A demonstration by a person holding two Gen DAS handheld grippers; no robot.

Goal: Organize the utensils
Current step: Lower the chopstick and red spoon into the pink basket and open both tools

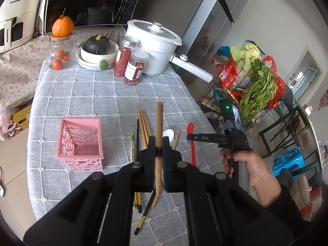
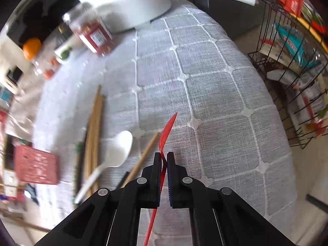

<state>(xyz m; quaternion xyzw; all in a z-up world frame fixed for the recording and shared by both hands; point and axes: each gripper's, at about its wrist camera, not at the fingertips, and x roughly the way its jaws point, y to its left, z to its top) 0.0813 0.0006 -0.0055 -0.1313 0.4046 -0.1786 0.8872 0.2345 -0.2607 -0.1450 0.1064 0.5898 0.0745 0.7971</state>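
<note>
My left hand-held gripper (image 1: 158, 143) is clenched on a thick wooden chopstick (image 1: 158, 127), which runs between the pads and sticks out past their tips, raised over the table (image 1: 86, 94) with its grey checked cloth. My right hand-held gripper (image 2: 163, 157) is clamped on the thin handle of the red spoon (image 2: 167, 131), whose bowl juts out beyond the fingertips, edge-on in the right wrist view; in the left wrist view my right hand (image 1: 249, 170) grips that tool just right of the spoon. I take the pink basket (image 1: 80, 141) as my landmark: it stands open-topped on the cloth, and nothing shows inside it. Just right of the basket lies the loose heap of utensils: a paper-wrapped pair of chopsticks (image 1: 132, 145), a black chopstick (image 1: 137, 131), and a fan of brown wooden chopsticks (image 1: 143, 123). Further right of the basket, beyond that fan, lies the white spoon (image 2: 121, 149), with one more wooden chopstick (image 2: 143, 157) beside it. Nearer me than the basket, a black chopstick with a gold end (image 1: 143, 215) pokes out under my left tool. Well beyond the basket stand two jars with red contents (image 1: 131, 63), a white bowl with a dark squash (image 1: 98, 51), and a white lidded pot (image 1: 155, 47). Behind those, furthest from the basket, is a black microwave (image 1: 90, 2)
</note>
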